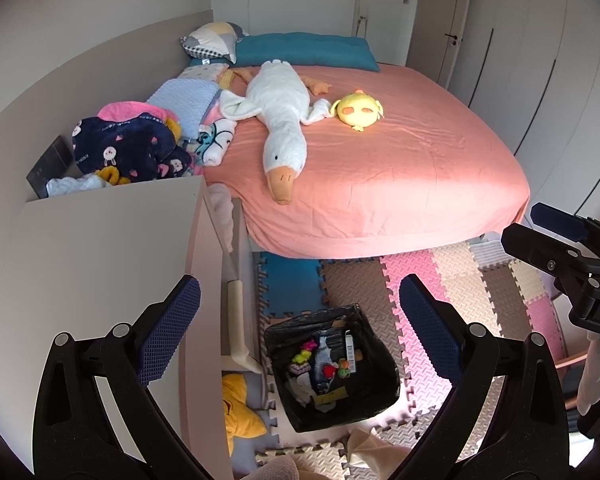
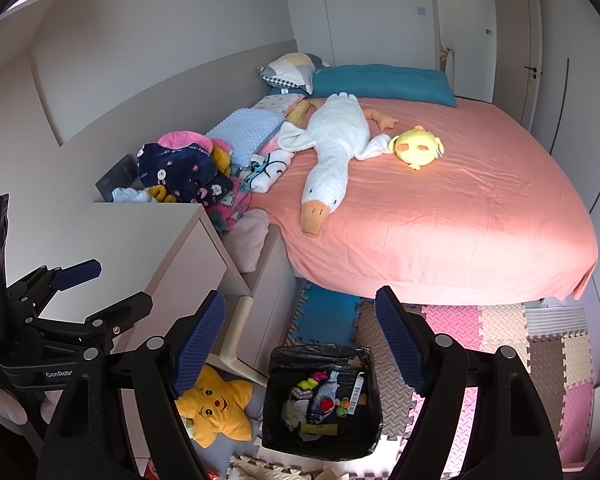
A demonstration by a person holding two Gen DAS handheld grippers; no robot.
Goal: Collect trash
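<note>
The trash bin (image 1: pixel 332 368), lined with a black bag, stands on the foam puzzle-mat floor (image 1: pixel 432 276) just off the foot of the bed (image 1: pixel 400 168), beside a pale bedside cabinet (image 1: pixel 112 240); inside it lie a jumble of small bright bits, a knitted grey piece and a white barcode strip; the left gripper (image 1: pixel 300 320) hangs above the bin with its blue-padded fingers spread wide and nothing between them; the right gripper (image 2: pixel 300 332) is likewise splayed apart and empty, over the same bin (image 2: pixel 320 400); each gripper shows at the edge of the other's view; a yellow star cushion (image 2: pixel 214 406) lies on the floor touching the bin's left side; on the pink sheet rest a white goose plush (image 2: pixel 332 152) and a yellow round plush (image 2: pixel 418 146), near each other; folded blankets and clothes (image 2: pixel 188 172) pile by the wall
</note>
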